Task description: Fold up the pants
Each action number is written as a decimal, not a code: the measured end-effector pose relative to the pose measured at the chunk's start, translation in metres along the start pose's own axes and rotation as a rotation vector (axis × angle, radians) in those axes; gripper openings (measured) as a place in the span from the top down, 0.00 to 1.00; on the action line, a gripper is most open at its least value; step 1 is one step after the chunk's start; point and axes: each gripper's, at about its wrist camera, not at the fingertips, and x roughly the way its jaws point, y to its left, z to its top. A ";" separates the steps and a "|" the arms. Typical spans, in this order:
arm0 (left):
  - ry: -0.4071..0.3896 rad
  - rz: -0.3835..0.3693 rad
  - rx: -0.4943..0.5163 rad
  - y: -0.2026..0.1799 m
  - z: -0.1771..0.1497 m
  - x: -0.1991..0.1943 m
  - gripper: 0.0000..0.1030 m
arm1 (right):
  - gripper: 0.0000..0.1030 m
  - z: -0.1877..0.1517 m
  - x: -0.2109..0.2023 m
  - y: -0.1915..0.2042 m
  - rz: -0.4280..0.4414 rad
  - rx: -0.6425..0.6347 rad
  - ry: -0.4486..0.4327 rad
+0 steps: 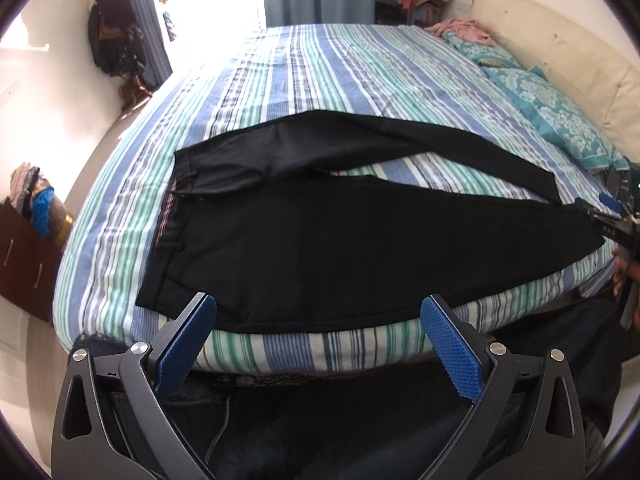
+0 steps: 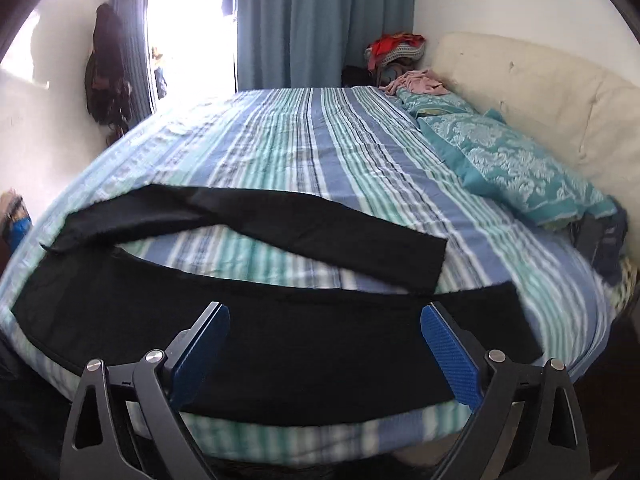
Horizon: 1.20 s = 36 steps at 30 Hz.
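Black pants [image 1: 340, 248] lie spread flat on the striped bed, waistband to the left, both legs running right with a gap between them. My left gripper [image 1: 318, 308] is open and empty, hovering at the near edge of the bed just short of the near leg's lower hem side. My right gripper [image 2: 325, 318] is open and empty, just above the near leg [image 2: 304, 344] close to its cuff end. The far leg [image 2: 304, 232] lies apart behind it. The right gripper also shows at the right edge of the left wrist view [image 1: 600, 220].
The striped blue-green bedsheet [image 1: 320, 72] covers the bed. Teal pillows [image 2: 516, 168] and a cream headboard [image 2: 520, 80] are at the right. Pink clothes [image 2: 416, 82] lie at the far corner. A brown drawer unit [image 1: 24, 256] stands left of the bed.
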 end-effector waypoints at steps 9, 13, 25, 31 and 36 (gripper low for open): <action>0.120 0.019 -0.021 -0.010 0.007 0.041 0.01 | 0.37 0.006 0.162 -0.052 -0.090 -0.295 0.270; 0.148 0.052 0.021 -0.019 0.012 0.057 0.01 | 0.78 0.010 0.196 -0.063 -0.072 -0.308 0.314; 0.139 0.018 0.069 -0.061 0.054 0.088 0.01 | 0.43 0.272 0.249 -0.163 -0.183 0.060 0.110; 0.225 0.040 0.094 -0.069 0.046 0.123 0.01 | 0.47 0.217 0.310 -0.210 -0.055 0.418 0.201; 0.269 0.063 0.062 -0.063 0.042 0.145 0.01 | 0.49 0.161 0.370 -0.224 0.187 0.748 0.226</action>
